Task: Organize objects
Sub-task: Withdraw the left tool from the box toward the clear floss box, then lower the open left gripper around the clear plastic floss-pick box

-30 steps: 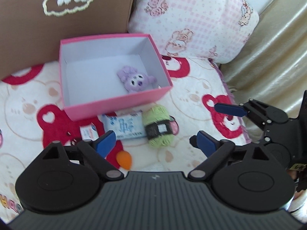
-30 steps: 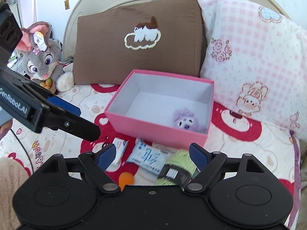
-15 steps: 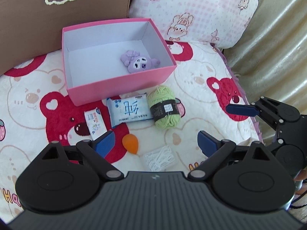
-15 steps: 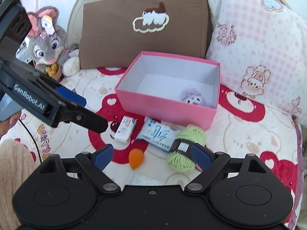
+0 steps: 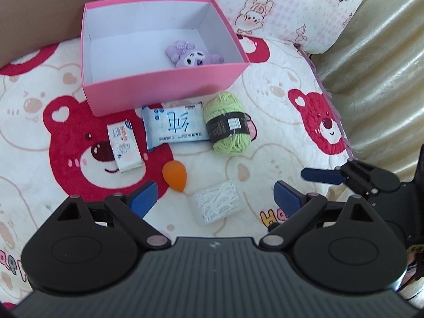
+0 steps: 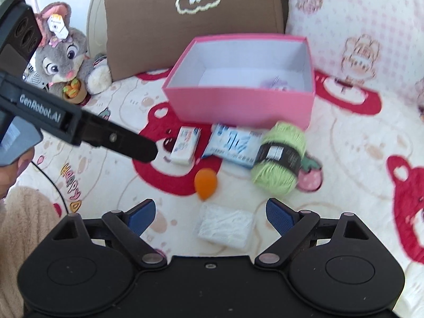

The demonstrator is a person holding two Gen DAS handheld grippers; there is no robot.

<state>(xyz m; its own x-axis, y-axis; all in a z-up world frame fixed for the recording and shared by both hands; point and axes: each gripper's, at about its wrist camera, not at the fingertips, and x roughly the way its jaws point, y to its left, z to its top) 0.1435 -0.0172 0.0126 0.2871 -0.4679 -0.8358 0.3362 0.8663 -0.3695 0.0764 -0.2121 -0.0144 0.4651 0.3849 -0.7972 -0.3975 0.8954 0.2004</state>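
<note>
Pink box point(image 5: 164, 90) holds 1 purple toy point(image 5: 192, 57), 5 items lie before it, both grippers point(image 5: 214, 197) point(image 6: 209, 214) gape empty; soft yarn point(image 5: 229, 124) may roll if nudged.

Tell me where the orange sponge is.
In the left wrist view, the orange sponge lies on the bedspread, between the small tissue pack and the white packet.

Hidden, cropped and blurred parts

In the right wrist view, the small purple plush toy point(image 6: 275, 84) is mostly hidden behind the near wall of the open pink cardboard box point(image 6: 238, 103) and smeared by blur. The printing on the blue-and-white tissue packet point(image 6: 233, 145) is unreadable. The brown embroidered pillow point(image 5: 39, 5) is cut off by the left wrist view's top edge.
</note>
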